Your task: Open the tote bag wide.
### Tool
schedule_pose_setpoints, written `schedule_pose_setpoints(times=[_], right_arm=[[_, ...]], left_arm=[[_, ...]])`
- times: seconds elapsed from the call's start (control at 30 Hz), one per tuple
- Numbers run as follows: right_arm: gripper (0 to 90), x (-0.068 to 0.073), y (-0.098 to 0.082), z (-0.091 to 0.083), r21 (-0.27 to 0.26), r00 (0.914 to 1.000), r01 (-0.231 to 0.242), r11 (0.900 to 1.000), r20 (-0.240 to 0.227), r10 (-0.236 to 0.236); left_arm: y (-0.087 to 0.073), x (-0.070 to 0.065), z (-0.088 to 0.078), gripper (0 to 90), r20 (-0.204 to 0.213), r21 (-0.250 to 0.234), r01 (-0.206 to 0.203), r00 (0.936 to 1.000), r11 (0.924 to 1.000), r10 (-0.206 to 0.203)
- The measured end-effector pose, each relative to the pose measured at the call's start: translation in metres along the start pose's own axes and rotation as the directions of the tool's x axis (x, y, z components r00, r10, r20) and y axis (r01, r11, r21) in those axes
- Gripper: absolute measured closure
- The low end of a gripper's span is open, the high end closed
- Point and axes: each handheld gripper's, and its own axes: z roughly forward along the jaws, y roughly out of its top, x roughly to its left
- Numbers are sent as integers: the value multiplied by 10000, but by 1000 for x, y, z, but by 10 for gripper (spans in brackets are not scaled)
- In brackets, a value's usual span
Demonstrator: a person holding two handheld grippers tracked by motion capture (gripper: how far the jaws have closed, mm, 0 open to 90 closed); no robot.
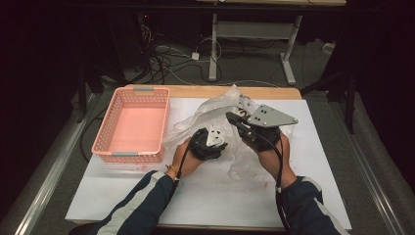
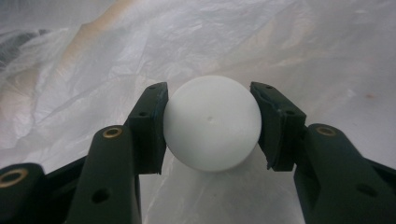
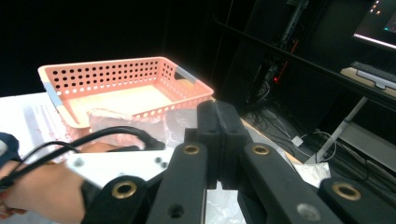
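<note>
A white ball [image 2: 212,122] sits between the two black pads of my left gripper [image 2: 210,126], which press on its sides. Behind it spreads a crumpled clear plastic bag [image 2: 233,37]. In the high view the left gripper [image 1: 209,140] is low at the near side of the bag [image 1: 195,117], in the person's left hand. My right gripper [image 1: 231,116] is just to its right, jaws pressed together [image 3: 219,114]. The bag's film [image 3: 116,122] rises to those tips and seems pinched there.
A pink perforated basket [image 1: 147,91] stands on the left of the table, with nothing in it that I can see; its rim [image 3: 116,65] also lies beyond the right gripper. White paper [image 1: 195,196] covers the tabletop. Cables and desk legs are on the floor behind.
</note>
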Motion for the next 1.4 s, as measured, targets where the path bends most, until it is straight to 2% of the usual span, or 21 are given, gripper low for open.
schedule_pose_setpoints(times=[0.03, 0.17, 0.23, 0.27, 0.33, 0.37, 0.43, 0.47, 0.5, 0.57, 0.7, 0.8, 0.87, 0.93, 0.97, 1.07, 1.1, 1.2, 1.27, 1.33, 1.4], right_arm=[[900, 1, -1, 0, 32, 10000, -33, 10000, -45, 33], [900, 2, -5, 2, 137, 9999, -20, 9999, -101, 21], [900, 2, -6, 3, 181, 9999, -48, 9998, -99, 50], [900, 1, -7, 3, 238, 10000, -22, 9997, -52, 23], [900, -1, -8, 4, 272, 10000, -34, 9996, -16, 34], [900, -1, -9, 4, 287, 10000, -65, 9996, 10, 64], [900, -2, -9, 4, 317, 10000, -90, 9995, 38, 88], [900, -3, -10, 4, 306, 9999, -116, 9995, 66, 114], [900, -3, -10, 3, 311, 9999, -119, 9994, 93, 116], [900, -4, -10, 3, 302, 9998, -130, 9995, 123, 126], [900, -6, -11, 2, 299, 9998, -132, 9995, 170, 127], [900, -7, -12, 0, 370, 9997, -150, 9992, 220, 141], [900, -8, -12, 0, 390, 9996, -167, 9991, 241, 157], [900, -9, -13, -2, 415, 9995, -131, 9991, 279, 119], [900, -9, -13, -2, 415, 9995, -131, 9991, 279, 119], [900, -10, -16, -4, 491, 9993, -152, 9987, 358, 134], [900, -10, -17, -4, 536, 9993, -123, 9985, 369, 103], [900, -13, -21, -6, 653, 9988, -179, 9977, 465, 148], [900, -15, -23, -8, 718, 9985, -231, 9971, 514, 194], [900, -17, -26, -9, 796, 9982, -249, 9965, 562, 205], [900, -19, -28, -11, 841, 9977, -280, 9961, 647, 226]], left_arm=[[0, -1, 4, 481, -115, -11, 254, 9996, 9997, -254], [4, 0, 10, 478, -22, 118, 95, 10000, 9999, -95], [5, -2, 11, 471, 71, 109, 158, 9998, 9998, -159], [5, -2, 11, 356, 159, 101, 182, 9997, 9998, -184], [6, -3, 8, 275, 126, 168, 160, 9998, 9997, -162], [6, -3, 5, 243, 123, 94, 255, 9996, 9996, -257], [5, -4, -1, 229, 133, -64, 805, 9967, 9967, -804], [3, -8, -5, 229, -86, -105, 1073, 9942, 9942, -1074], [2, -9, -8, 229, 75, -229, 971, 9953, 9950, -969], [-1, -15, -16, 229, -6, -179, 570, 9984, 9982, -570], [-6, -26, -38, 229, -142, -395, 14, 9999, 9992, -20], [-10, -32, -63, 230, -169, -586, -615, 9980, 9964, 606], [-14, -33, -82, 232, -90, -717, -827, 9966, 9940, 822], [-20, -33, -101, 231, -297, -848, -986, 9949, 9915, 964], [-24, -31, -110, 231, -345, -905, -930, 9953, 9915, 902], [-36, -25, -135, 229, -1004, -1057, -1004, 9909, 9893, 898], [-40, -22, -143, 228, -1310, -1146, -922, 9884, 9891, 770], [-49, -7, -160, 210, -1786, -1410, -316, 9839, 9895, 59], [-54, 1, -165, 210, -1996, -1357, 86, 9792, 9907, -359], [-58, 8, -163, 208, -2146, -1011, 251, 9756, 9946, -465], [-59, 13, -159, 184, -2101, -701, 529, 9754, 9961, -666]])
